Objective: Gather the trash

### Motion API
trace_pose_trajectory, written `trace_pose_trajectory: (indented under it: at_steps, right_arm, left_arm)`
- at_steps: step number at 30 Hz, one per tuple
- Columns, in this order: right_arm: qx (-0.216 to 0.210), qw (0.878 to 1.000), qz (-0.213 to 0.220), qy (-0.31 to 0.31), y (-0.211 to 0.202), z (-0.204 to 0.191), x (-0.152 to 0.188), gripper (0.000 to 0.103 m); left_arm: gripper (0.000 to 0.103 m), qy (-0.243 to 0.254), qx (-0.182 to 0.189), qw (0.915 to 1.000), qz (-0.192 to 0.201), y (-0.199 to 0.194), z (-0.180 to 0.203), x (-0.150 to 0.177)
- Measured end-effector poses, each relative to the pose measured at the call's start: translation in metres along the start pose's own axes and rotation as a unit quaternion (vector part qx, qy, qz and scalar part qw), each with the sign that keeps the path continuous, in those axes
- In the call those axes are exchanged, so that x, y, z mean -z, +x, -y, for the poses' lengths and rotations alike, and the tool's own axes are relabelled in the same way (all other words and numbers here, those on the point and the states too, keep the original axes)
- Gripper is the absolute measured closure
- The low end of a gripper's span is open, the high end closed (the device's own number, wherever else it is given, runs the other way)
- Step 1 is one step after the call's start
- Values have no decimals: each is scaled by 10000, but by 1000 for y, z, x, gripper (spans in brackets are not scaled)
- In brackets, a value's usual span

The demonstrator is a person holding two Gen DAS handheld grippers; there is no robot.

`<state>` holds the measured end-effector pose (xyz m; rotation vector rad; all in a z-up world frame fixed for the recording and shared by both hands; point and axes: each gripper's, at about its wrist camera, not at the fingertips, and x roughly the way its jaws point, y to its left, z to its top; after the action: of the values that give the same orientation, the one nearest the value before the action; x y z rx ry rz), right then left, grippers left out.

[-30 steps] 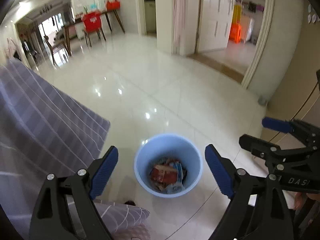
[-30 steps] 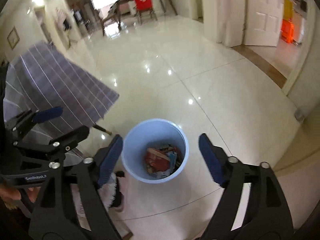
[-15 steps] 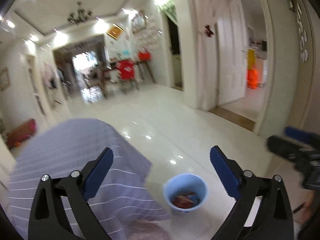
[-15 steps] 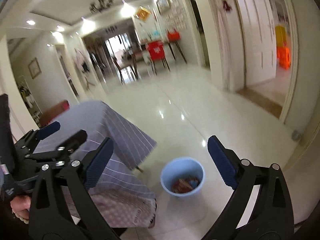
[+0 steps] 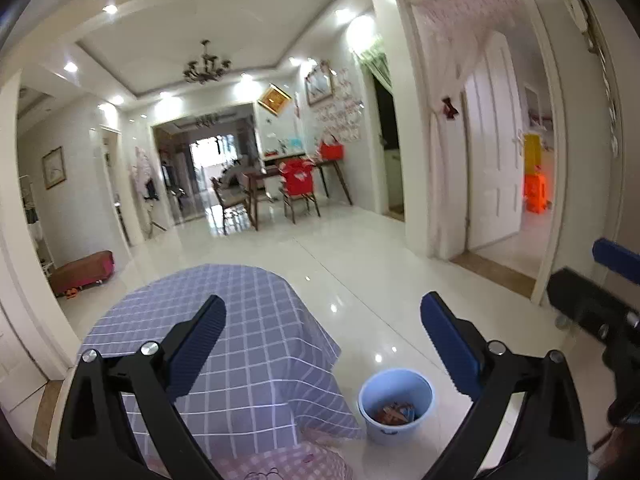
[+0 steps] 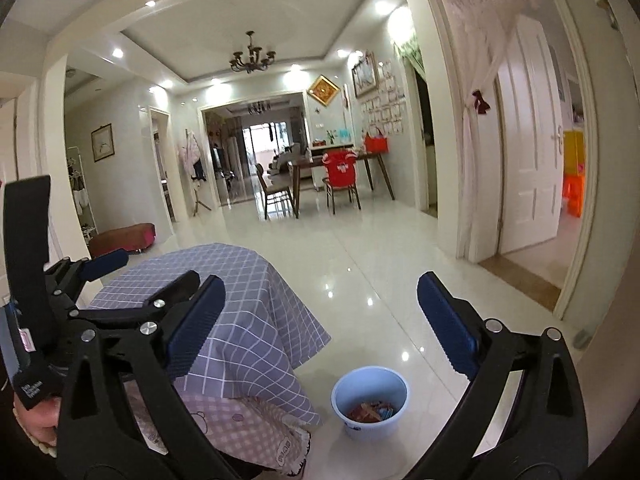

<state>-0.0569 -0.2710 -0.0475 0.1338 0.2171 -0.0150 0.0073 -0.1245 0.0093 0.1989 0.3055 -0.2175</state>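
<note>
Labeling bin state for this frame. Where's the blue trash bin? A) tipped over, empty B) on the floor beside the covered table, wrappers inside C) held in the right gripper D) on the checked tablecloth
B: the blue trash bin stands upright on the tile floor beside the covered table, wrappers inside; neither gripper holds it.

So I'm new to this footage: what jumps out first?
The two open grippers, left and right, frame each view, holding nothing. Low on the glossy white floor stands a round light-blue plastic bin with wrappers inside, beside a table draped in lilac checked cloth.
</note>
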Motion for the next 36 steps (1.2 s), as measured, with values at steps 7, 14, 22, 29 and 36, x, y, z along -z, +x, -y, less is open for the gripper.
trace_pose_trajectory:
  at_steps: [7, 14, 22, 29, 36]
  right_arm:
    - [-96, 9997, 220, -19, -20, -9, -1, 8]
    - [-123, 9991, 410, 5, -32, -15, -1, 7]
    - [-167, 9989, 435, -37, -36, -16, -2, 7]
    - [-186, 9988, 453, -51, -36, -13, -2, 7]
    - [-205, 9988, 438, -71, -36, -13, -3, 7]
  left_arm:
    - [7, -106, -182, 9990, 388, -42, -14, -9]
    - [7, -143, -264, 9982, 516, -64, -21, -10]
    - [7, -22, -288, 9977, 611, -78, -21, -7]
    - [7, -62, -256, 9977, 625, -79, -22, -7]
    - [7, -45, -278, 9975, 642, -80, -21, -5]
